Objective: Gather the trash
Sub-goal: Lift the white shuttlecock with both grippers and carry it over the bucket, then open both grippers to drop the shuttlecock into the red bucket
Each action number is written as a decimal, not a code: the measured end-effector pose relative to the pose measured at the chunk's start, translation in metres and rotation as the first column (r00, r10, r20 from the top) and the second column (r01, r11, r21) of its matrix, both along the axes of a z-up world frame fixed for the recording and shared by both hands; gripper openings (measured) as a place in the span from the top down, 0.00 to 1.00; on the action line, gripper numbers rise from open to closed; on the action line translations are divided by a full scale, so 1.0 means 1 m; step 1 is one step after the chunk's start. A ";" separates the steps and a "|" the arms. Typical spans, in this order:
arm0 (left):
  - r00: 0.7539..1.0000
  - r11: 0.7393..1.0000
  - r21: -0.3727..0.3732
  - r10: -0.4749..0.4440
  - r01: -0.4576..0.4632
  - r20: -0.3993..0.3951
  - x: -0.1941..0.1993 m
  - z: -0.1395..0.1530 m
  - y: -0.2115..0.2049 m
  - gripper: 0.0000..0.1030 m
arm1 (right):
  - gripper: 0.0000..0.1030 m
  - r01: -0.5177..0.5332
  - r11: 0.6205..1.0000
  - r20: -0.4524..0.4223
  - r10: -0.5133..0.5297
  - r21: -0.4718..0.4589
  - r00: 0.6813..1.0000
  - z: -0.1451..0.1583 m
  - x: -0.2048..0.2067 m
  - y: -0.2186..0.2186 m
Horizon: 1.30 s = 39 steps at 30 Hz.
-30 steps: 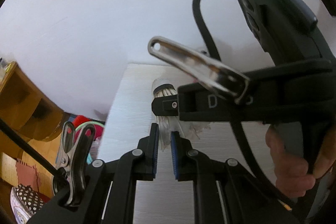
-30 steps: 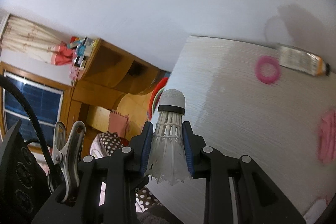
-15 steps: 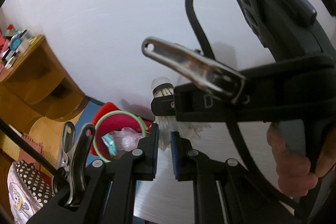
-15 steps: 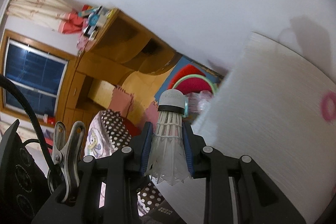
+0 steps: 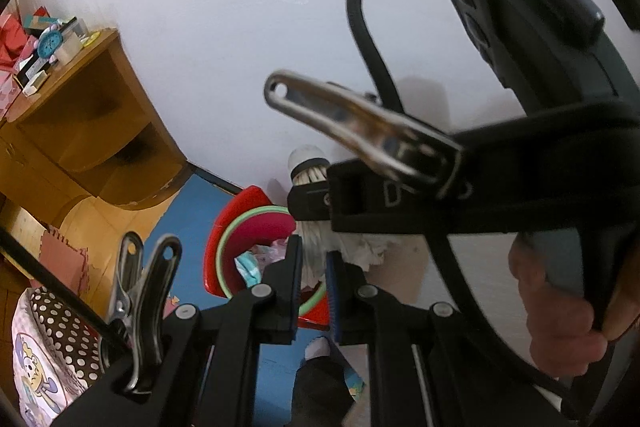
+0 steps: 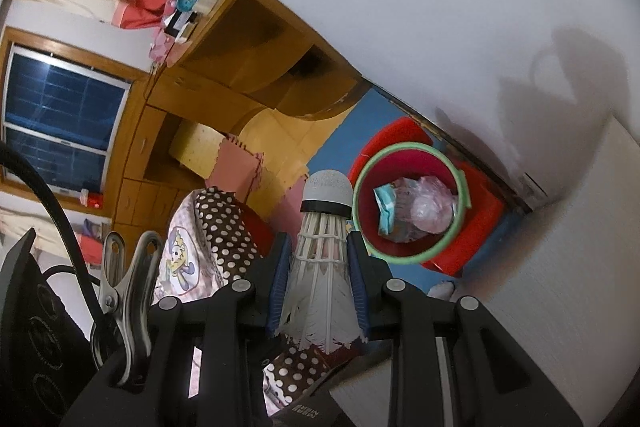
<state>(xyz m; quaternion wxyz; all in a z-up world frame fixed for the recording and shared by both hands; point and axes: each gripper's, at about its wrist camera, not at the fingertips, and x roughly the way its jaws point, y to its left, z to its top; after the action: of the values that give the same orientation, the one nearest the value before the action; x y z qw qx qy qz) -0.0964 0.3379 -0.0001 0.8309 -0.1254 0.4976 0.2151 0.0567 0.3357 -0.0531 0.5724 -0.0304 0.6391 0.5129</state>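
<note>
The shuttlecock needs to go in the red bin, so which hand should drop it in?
Right. The right tool is shut on the shuttlecock, and the red bin sits just beyond it on the floor. The left tool holds nothing.

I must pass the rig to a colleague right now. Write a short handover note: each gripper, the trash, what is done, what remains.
Right gripper: shut on a shuttlecock, cork end pointing forward.
Left gripper: shut, holds nothing.
Bin: red with a green rim, on the floor beside the table, ahead and to the right of the shuttlecock in the right wrist view. It already holds wrappers.
Done: shuttlecock picked up.
Left: bring it over the bin, open the right gripper, then check the table for more trash.
</note>
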 end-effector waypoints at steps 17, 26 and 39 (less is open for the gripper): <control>1.000 0.989 -0.150 -0.008 0.004 -0.022 -0.005 -0.075 0.093 0.89 | 0.72 -0.019 0.988 -0.007 0.019 -0.154 1.000 -0.066 -0.004 0.094; 1.000 0.973 -0.232 -0.011 0.006 -0.019 -0.006 -0.126 0.120 0.89 | 0.72 -0.031 0.971 -0.002 0.032 -0.237 0.999 -0.109 -0.004 0.115; 1.000 0.934 -0.356 0.028 -0.029 -0.009 -0.001 -0.214 0.135 0.88 | 0.71 -0.045 0.932 -0.027 0.038 -0.359 0.999 -0.191 0.003 0.128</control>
<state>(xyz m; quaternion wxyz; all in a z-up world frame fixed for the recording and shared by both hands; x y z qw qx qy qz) -0.0970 0.4726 -0.2138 0.7904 -0.2805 0.5278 0.1339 0.0594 0.4634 -0.2443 0.5400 -0.1429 0.7268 0.3997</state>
